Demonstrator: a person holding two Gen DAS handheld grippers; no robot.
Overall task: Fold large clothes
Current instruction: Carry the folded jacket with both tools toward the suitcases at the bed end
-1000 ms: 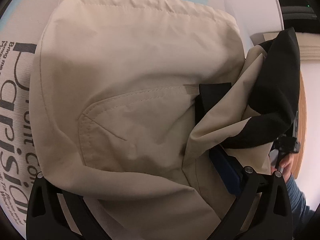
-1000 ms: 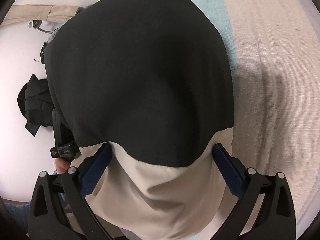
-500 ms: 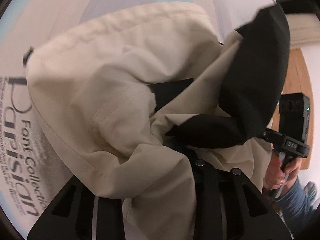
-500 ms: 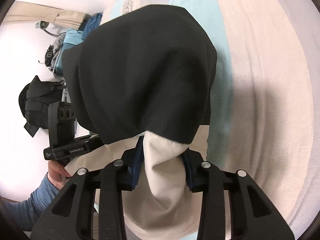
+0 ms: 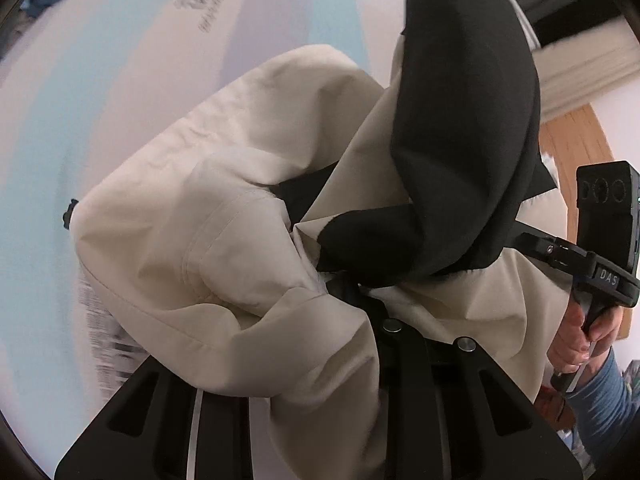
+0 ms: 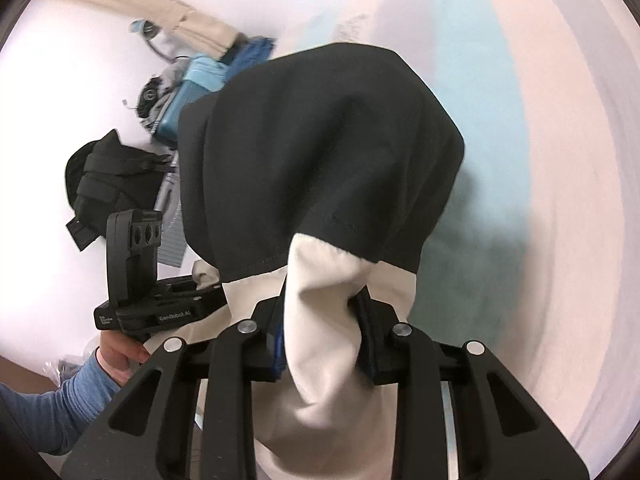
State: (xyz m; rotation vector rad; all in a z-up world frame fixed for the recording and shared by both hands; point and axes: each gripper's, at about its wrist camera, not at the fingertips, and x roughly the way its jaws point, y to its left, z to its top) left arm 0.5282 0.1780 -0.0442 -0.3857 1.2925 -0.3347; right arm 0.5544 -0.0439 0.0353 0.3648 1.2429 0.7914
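A beige jacket [image 5: 224, 248] with a black panel [image 5: 468, 128] hangs bunched between both grippers, lifted off the bed. My left gripper [image 5: 352, 292] has its jaws closing on a fold of beige cloth, which covers the fingertips. In the right wrist view, my right gripper [image 6: 324, 320] pinches a beige fold [image 6: 320, 292] between its blue pads, jaws still closing, and the black panel [image 6: 320, 152] drapes ahead of it. Each gripper shows in the other's view: the right gripper's body [image 5: 600, 240] at the right edge, the left gripper's body [image 6: 136, 272] at the left.
Below lies a bed sheet [image 5: 100, 100] striped pale blue, pink and white with printed text. A black bag [image 6: 108, 176] and a blue pile of clothes [image 6: 196, 92] lie off to the left in the right wrist view. A hand [image 5: 576, 340] in a blue sleeve holds the right gripper's handle.
Both grippers went from open around the jacket to closed on folds of it. Both have risen, and the jacket has lifted and bunched up off the sheet.
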